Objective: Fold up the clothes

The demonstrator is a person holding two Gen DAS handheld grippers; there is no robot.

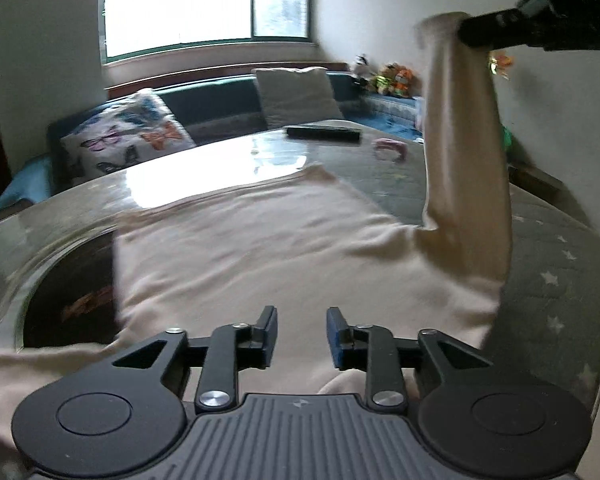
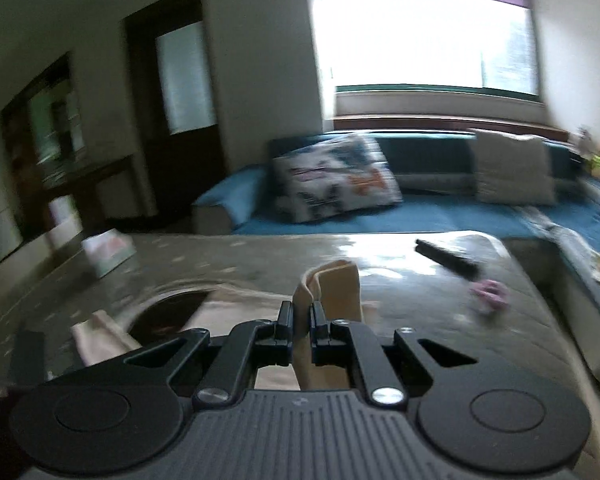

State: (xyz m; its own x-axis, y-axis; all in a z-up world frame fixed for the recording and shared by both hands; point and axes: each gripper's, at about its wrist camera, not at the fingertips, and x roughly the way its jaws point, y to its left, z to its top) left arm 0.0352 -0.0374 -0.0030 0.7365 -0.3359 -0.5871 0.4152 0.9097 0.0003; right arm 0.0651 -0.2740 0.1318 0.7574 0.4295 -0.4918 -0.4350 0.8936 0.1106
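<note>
- Nearest the lens in the left wrist view, the left gripper (image 1: 302, 334) hangs low over the cream garment (image 1: 260, 248), its fingers (image 1: 269, 328) apart with nothing between them; cloth fills the gap behind them.
- The cream garment lies spread on the counter (image 1: 380, 176), its body running from the fingers toward 12 o'clock, with one edge draped over a dark round opening (image 1: 72, 296) at 9 o'clock.
- A sleeve (image 1: 466, 144) of the garment rises from the body at 2 o'clock, pulled upright off the counter to the right gripper (image 1: 470, 34) at the top right of that view.
- In the right wrist view, the right gripper (image 2: 302, 322) has its fingers (image 2: 285, 320) closed on the sleeve's end (image 2: 332, 284), which pokes out past the tips toward 12 o'clock (the picture is blurred).
- Beyond the garment, at 1 o'clock on the counter, lie a dark flat remote-like bar (image 1: 324, 133) and a small pink item (image 1: 390, 148), both well apart from the cloth.
- Behind the counter stands a blue sofa (image 2: 420, 216) with a butterfly cushion (image 1: 128, 136) and a plain cushion (image 1: 296, 94), under a bright window (image 1: 204, 4).
</note>
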